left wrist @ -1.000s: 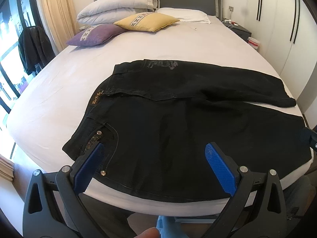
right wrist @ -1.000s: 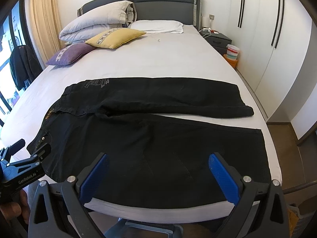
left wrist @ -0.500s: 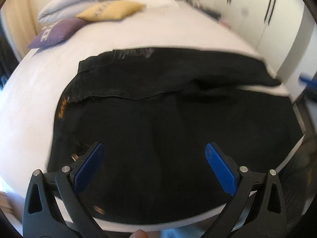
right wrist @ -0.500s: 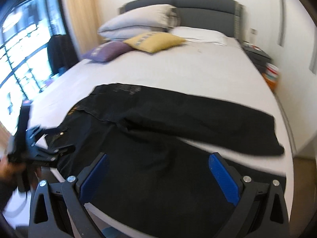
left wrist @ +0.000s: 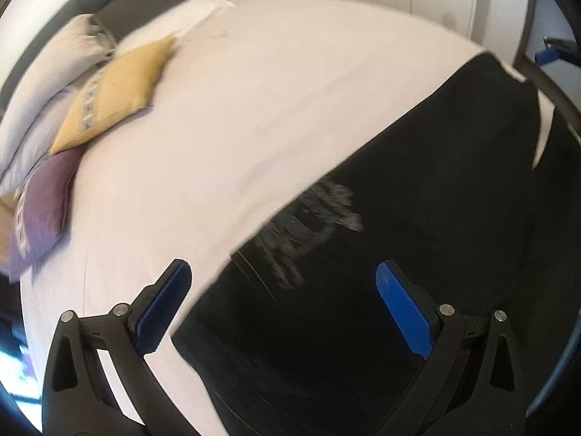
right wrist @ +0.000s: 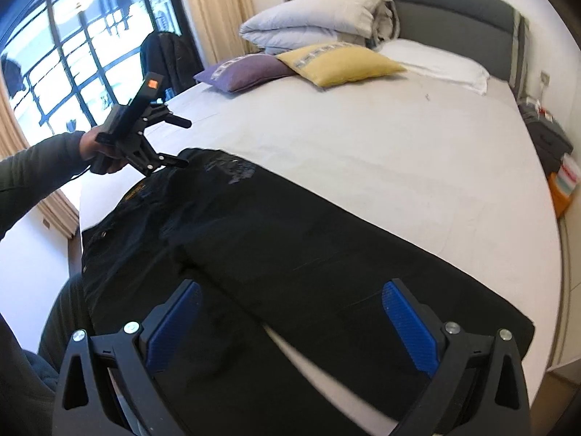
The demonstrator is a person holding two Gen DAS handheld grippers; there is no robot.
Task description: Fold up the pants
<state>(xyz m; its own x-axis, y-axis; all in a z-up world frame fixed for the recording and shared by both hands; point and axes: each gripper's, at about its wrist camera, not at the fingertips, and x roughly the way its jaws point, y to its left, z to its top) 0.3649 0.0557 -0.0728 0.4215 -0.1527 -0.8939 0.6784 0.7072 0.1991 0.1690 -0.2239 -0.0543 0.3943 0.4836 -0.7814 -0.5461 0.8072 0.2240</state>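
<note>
Black pants [right wrist: 290, 254] lie spread flat across the near part of a white bed [right wrist: 381, 152], waist to the left, legs running right. In the left wrist view the pants [left wrist: 417, 218] fill the lower right, with a grey print near the far waist corner. My left gripper [left wrist: 279, 305] is open and empty, hovering over that far waist corner. It also shows in the right wrist view [right wrist: 178, 141], held by a hand at the waist's far edge. My right gripper [right wrist: 290, 327] is open and empty above the legs near the hems.
A yellow cushion [right wrist: 337, 63], a purple cushion [right wrist: 247, 71] and folded grey bedding [right wrist: 319, 21] sit by the headboard, with a white pillow [right wrist: 435, 65]. A window and curtain are at left. A nightstand [right wrist: 544, 134] stands right of the bed.
My left gripper has swung from the near waist edge to the far waist corner. My right gripper has shifted right, over the legs. Both stay open.
</note>
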